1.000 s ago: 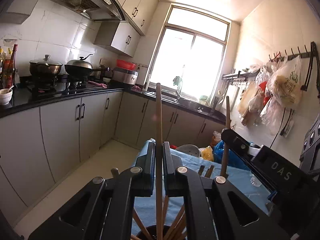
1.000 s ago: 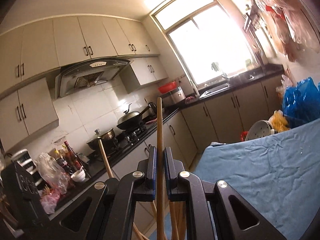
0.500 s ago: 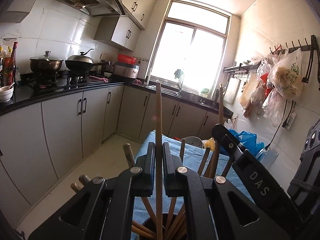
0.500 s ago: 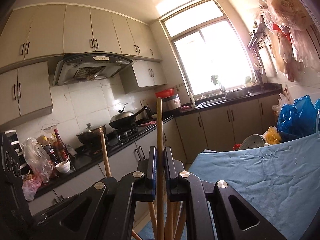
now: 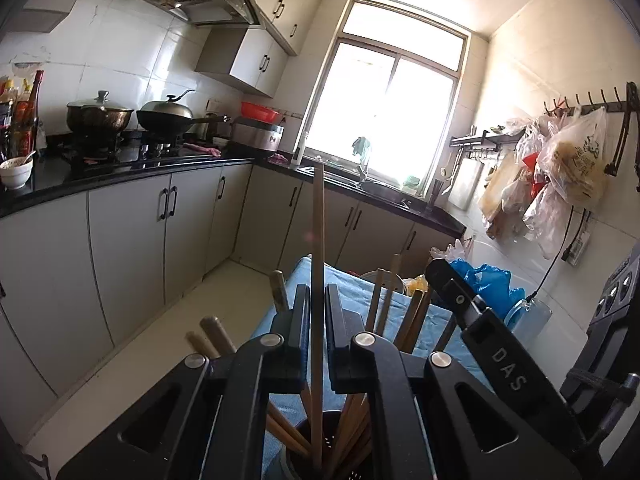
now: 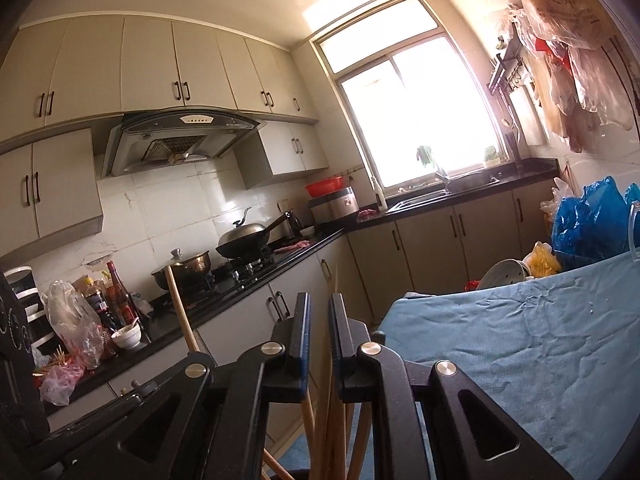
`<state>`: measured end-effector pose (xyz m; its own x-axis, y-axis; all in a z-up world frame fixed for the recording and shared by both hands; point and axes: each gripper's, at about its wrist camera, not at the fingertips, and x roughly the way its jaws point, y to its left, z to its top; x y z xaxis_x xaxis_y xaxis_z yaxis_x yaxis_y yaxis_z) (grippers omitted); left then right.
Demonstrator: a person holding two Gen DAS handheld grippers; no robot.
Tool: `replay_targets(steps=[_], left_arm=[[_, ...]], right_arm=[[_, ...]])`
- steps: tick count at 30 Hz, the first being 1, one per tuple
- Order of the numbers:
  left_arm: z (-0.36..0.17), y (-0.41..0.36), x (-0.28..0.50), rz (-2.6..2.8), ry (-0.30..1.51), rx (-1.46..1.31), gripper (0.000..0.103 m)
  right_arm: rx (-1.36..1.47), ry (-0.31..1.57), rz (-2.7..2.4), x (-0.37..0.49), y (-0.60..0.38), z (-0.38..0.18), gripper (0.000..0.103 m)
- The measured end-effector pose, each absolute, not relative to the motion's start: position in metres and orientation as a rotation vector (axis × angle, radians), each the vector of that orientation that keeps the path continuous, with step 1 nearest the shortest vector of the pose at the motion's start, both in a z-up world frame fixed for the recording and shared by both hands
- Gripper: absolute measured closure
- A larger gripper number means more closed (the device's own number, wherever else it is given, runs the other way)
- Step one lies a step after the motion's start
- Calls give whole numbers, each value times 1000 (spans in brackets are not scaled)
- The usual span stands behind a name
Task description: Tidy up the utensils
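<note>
My left gripper (image 5: 317, 292) is shut on one wooden chopstick (image 5: 318, 220) that stands upright, its lower end inside the dark utensil holder (image 5: 298, 430) straight below. Several other chopsticks (image 5: 416, 312) lean in that holder. In the right wrist view my right gripper (image 6: 319, 300) hangs just above the same bundle, its jaws opening with a narrow gap showing. Its thin chopstick (image 6: 335, 280) leans loose just behind the right finger, and the pads do not press it. From the left wrist view the right gripper (image 5: 440, 276) is close on the right.
The holder stands on a table covered with a blue cloth (image 6: 520, 340). Blue and yellow bags (image 6: 588, 220) and a white strainer (image 6: 500, 276) crowd the far end. Kitchen counters with a wok (image 5: 168, 114) and pot run along the left; bags hang on the right wall.
The chopstick that stood clamped upright in my right gripper has dropped lower and tilted as the jaws parted. The left gripper keeps its chopstick; more of the holder's chopsticks have come into its view.
</note>
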<state>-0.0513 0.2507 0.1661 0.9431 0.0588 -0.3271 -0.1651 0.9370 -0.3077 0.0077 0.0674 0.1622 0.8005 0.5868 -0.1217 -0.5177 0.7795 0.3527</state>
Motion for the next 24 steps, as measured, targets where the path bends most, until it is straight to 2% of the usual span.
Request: replay_targets(steps=[4,9,11,12,14,15,16,18,20,23,24], left_arm=[[167,250,-55,119,323,-338,96],[173,246,-65,132,327,-314,96],[178,245,-73,141,338,-309,96],[180,245,-77,143,342,-310,93],[182,244,-89,154,354,-312,79],[183,244,-95,163,356,-313,67],[183,243,-102,173,356,-315,63],[183,240,-117,181,359,-316,62],[181,235,-130,187,375,-304,52],[178,224,-148,202,382,-274,35],[177,220,-152,213,379,-264,24]], right_arm=[[314,230,601,3,63,166,70],[306,210,588,-10,52,176,62],[298,203,572,-16,46,181,50],[292,202,559,-20,41,182,48],[283,206,539,-27,30,184,43],[280,209,529,-30,27,184,40],[272,217,507,-35,20,183,37],[260,235,470,-45,6,180,34],[248,261,439,-54,-5,175,33],[237,310,409,-67,-20,166,30],[233,329,398,-73,-25,162,29]])
